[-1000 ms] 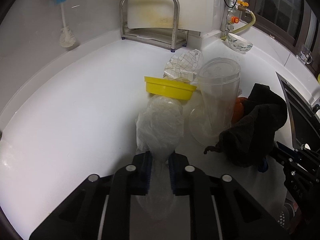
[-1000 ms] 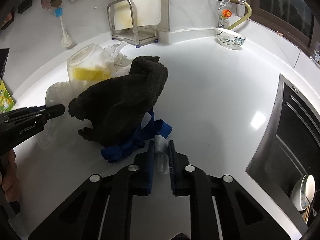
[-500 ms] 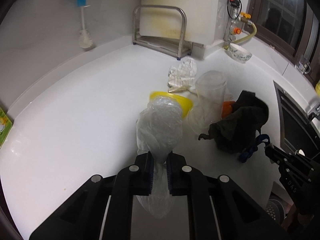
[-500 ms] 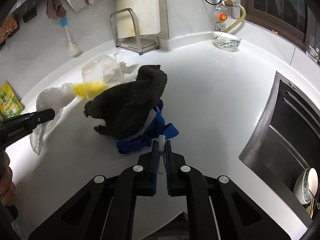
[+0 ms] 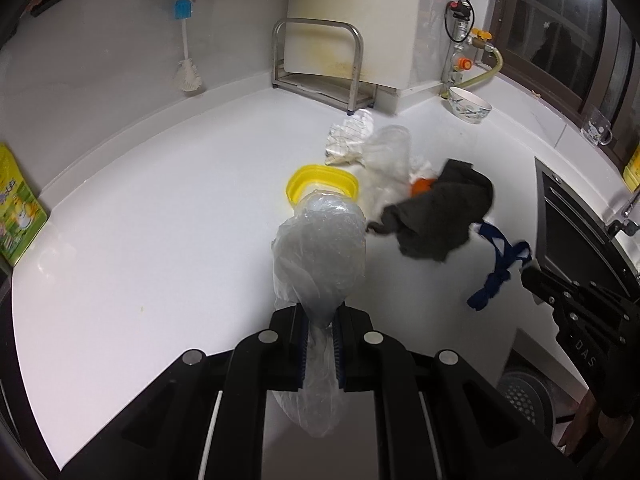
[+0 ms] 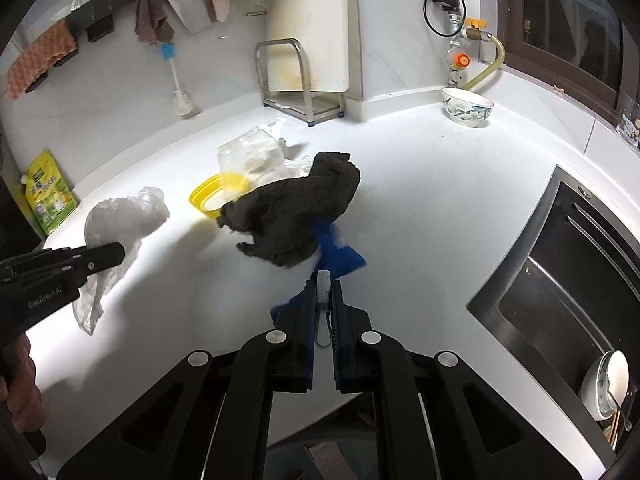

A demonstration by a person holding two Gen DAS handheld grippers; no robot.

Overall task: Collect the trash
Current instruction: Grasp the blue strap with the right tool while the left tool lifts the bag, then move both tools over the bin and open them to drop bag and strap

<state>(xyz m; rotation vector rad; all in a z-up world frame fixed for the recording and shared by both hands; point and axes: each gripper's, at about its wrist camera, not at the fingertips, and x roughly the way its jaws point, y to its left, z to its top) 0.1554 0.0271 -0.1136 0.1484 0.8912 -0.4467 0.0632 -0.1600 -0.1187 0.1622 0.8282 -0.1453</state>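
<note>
In the lower centre of the left wrist view, the left gripper (image 5: 319,344) is closed tight on the neck of a crumpled clear plastic bag (image 5: 320,256), which hangs off the counter (image 5: 160,240) and balloons above the pads. The bag looks feather-light, limp and slick, so pinching a gathered bunch, as here, seems safer than taking a single sheet. In the lower centre of the right wrist view, the right gripper (image 6: 323,304) is clamped on a small pale tag joined to a blue strap (image 6: 340,258), soft and floppy, trailing toward the dark cloth (image 6: 296,216). At mid-frame lie a yellow lid (image 6: 212,196) and a clear plastic container (image 6: 248,156), both probably light and stiff.
</note>
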